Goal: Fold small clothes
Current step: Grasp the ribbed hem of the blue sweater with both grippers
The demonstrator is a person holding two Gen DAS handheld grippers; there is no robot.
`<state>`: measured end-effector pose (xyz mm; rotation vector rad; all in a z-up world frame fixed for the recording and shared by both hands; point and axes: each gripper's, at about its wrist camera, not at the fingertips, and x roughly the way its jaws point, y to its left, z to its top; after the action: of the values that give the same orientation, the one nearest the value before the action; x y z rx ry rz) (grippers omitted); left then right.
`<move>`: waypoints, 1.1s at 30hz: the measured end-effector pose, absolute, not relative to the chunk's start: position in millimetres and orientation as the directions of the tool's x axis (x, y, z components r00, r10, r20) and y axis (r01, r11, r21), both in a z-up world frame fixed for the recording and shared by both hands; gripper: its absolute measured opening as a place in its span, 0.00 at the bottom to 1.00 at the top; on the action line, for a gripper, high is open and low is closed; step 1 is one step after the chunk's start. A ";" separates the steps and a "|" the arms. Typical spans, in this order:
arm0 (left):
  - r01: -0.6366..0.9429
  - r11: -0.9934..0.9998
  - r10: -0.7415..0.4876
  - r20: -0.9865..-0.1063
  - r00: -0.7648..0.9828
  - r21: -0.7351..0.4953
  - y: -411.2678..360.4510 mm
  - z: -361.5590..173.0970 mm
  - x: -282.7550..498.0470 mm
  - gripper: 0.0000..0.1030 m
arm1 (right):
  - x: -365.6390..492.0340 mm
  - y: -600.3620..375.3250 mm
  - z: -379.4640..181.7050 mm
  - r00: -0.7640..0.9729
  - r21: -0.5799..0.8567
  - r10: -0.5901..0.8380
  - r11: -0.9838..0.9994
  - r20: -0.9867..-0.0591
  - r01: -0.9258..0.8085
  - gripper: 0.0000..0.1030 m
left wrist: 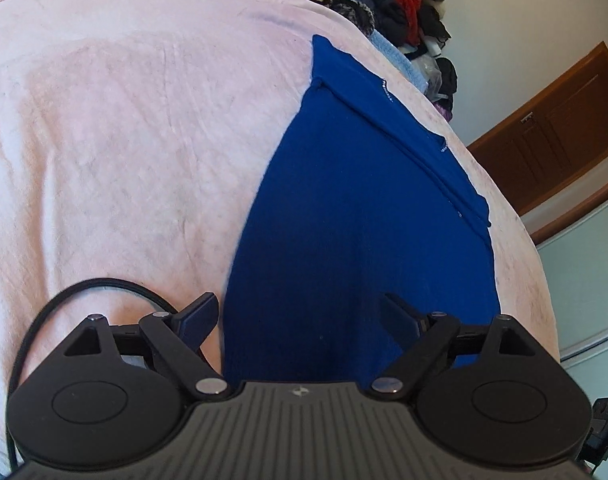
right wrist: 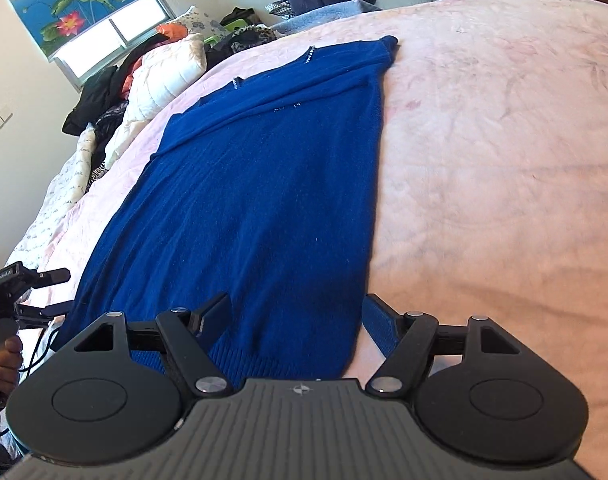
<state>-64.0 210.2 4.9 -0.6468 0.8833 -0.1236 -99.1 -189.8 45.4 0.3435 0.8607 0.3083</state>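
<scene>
A blue knit sweater lies flat on the pink blanket, its sleeves folded across the far end. My left gripper stands open over the sweater's near left edge, with cloth below the gap but no pad pressing on it. The right wrist view shows the same sweater running away from the camera, ribbed hem nearest. My right gripper is open astride the hem's right corner. At the left edge of that view a hand holds the left gripper beside the sweater.
A heap of red, black and dark clothes lies past the sweater at the bed's far end. A white quilt and more clothing lie at the left. A brown wooden door stands at the right.
</scene>
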 end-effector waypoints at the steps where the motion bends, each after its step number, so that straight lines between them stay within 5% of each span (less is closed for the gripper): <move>1: -0.147 0.802 -0.370 -0.676 0.637 -0.578 208.6 4.7 -66.5 0.87 | -102.2 -190.6 44.5 0.613 0.415 0.398 0.901 -0.682 -0.123 0.73; 11: -0.066 0.785 -0.439 -0.627 0.643 -0.616 205.0 -0.7 -87.1 0.87 | -127.4 -198.7 37.1 0.612 0.463 0.431 0.879 -0.663 -0.117 0.77; 19: -0.030 0.723 -0.541 -0.593 0.597 -0.690 207.9 -4.8 -87.6 0.92 | -126.9 -239.5 12.6 0.464 0.826 0.718 0.561 -0.518 0.054 0.80; 25: -0.054 0.618 -0.641 -0.543 0.542 -0.784 216.9 -15.1 -77.9 0.91 | -116.4 -229.4 8.8 0.416 0.865 0.773 0.497 -0.478 0.070 0.80; 27: -0.048 0.612 -0.661 -0.543 0.518 -0.790 219.0 -15.8 -76.6 0.91 | -112.3 -224.7 9.5 0.404 0.858 0.772 0.508 -0.490 0.070 0.65; 28: -0.049 0.612 -0.665 -0.547 0.508 -0.789 220.8 -15.5 -76.7 0.90 | -110.1 -223.2 9.3 0.398 0.853 0.769 0.516 -0.500 0.075 0.46; 30: -0.052 0.611 -0.676 -0.554 0.486 -0.790 223.8 -14.9 -77.8 0.89 | -107.0 -222.2 6.2 0.377 0.835 0.758 0.543 -0.532 0.088 0.23; 33: -0.059 0.613 -0.678 -0.564 0.472 -0.788 227.1 -15.7 -79.1 0.83 | -109.6 -221.1 -1.5 0.358 0.834 0.763 0.544 -0.539 0.096 0.20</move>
<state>-79.1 227.1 -15.7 -0.8483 1.0267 -0.4403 -109.6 -221.1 -1.4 0.9230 1.1445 0.5194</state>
